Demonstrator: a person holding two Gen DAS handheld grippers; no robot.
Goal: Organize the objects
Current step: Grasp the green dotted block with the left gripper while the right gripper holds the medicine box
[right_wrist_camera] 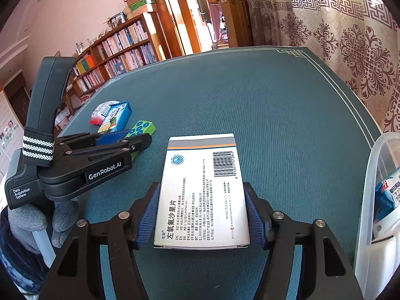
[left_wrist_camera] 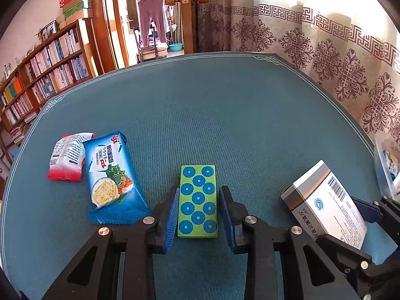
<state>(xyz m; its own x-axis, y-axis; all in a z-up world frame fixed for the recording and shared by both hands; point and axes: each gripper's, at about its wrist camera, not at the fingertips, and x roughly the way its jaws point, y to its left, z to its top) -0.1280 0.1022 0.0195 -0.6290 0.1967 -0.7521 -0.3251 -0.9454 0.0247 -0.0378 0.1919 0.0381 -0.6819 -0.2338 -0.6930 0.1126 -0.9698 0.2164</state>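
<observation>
Cardboard med box [right_wrist_camera: 203,195] betw. ribbed pads [right_wrist_camera: 146,221]

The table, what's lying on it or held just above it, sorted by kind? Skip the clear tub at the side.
Snack packets: 2, a blue cracker packet and a red-and-white packet beside it.
Spotted blocks: 1, the green block with blue dots, between the left gripper's open fingers.
Medicine boxes: 1, the white box, clamped in the right gripper.
Total: 4.

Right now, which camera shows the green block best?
Left wrist: the green block lies whole and face-up between the open left gripper. Right wrist shows only its far end, behind that gripper.
</observation>
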